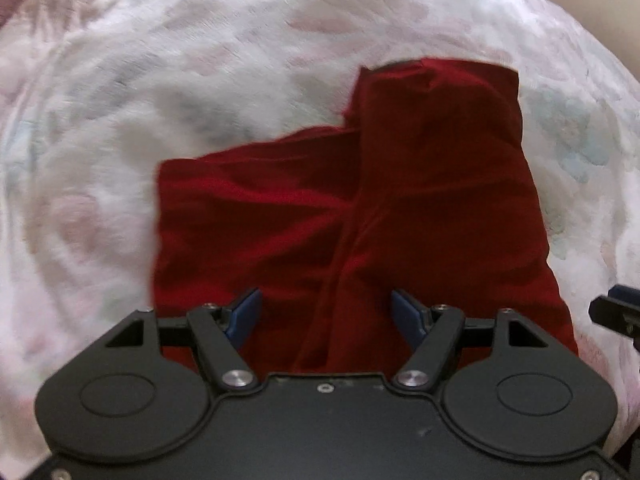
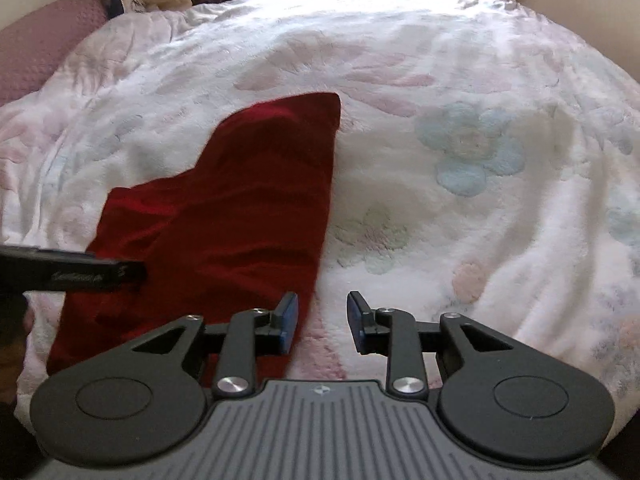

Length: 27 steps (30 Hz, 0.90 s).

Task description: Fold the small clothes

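Wrinkled dark-red garment (image 1: 360, 208), partly folded, on floral blanket (image 2: 460, 152)

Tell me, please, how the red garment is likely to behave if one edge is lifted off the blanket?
The red garment will probably drape limply, since it already lies in soft wrinkles. It looks thin and light. It may drag rather than slide, as the blanket looks fluffy.

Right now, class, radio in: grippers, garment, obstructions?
Left gripper open over red garment. Right gripper open, empty, at its edge. Garment partly folded on floral blanket. Nothing obstructing.
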{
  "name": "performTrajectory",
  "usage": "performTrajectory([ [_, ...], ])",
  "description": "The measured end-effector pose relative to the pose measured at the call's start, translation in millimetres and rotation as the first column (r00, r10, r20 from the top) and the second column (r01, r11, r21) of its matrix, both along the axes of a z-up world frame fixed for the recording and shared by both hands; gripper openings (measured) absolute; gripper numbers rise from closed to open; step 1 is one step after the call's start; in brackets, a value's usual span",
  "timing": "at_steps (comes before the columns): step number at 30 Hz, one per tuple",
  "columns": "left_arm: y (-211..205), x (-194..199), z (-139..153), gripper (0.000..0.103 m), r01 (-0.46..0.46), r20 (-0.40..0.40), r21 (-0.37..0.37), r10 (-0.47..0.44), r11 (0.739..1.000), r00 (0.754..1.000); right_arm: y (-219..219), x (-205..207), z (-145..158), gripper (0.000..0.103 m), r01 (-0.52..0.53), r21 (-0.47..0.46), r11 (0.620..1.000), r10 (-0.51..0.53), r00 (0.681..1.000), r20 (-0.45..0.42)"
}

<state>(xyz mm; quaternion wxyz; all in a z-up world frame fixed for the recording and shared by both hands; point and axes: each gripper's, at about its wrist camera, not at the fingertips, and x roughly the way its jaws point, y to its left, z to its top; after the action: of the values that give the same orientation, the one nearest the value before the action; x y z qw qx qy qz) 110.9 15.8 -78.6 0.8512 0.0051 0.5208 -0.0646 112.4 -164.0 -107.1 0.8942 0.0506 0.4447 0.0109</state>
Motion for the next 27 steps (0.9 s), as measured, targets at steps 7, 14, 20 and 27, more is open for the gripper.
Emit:
performTrajectory([
  [7, -20.3, 2.8, -5.8, 0.066, 0.026, 0.018, 0.033, -0.027, 0.999, 0.999, -9.2, 8.1, -13.5, 0.039, 0.025, -0.059, 0.998, -0.026, 0.999, -0.027],
  [14, -26.4, -6.1, 7.2, 0.006, 0.036, 0.045, 0.010, -0.037, 0.999, 0.998, -15.0, 14.9, -24.9, 0.040, 0.055, -0.146, 0.988, -0.064, 0.997, -0.054],
  [20, -7.7, -27.8, 49.5, 0.005, -0.022, 0.158, -0.031, 0.027, 0.999, 0.987, -11.8, 13.5, -22.7, 0.040, 0.043, -0.170, 0.985, -0.053, 0.997, -0.055],
  [27, 25.3, -61.5, 85.7, 0.005, -0.106, 0.258, -0.042, 0.113, 0.993, 0.959, -2.7, 10.5, -19.7, 0.040, 0.010, -0.176, 0.984, -0.020, 0.998, -0.056],
])
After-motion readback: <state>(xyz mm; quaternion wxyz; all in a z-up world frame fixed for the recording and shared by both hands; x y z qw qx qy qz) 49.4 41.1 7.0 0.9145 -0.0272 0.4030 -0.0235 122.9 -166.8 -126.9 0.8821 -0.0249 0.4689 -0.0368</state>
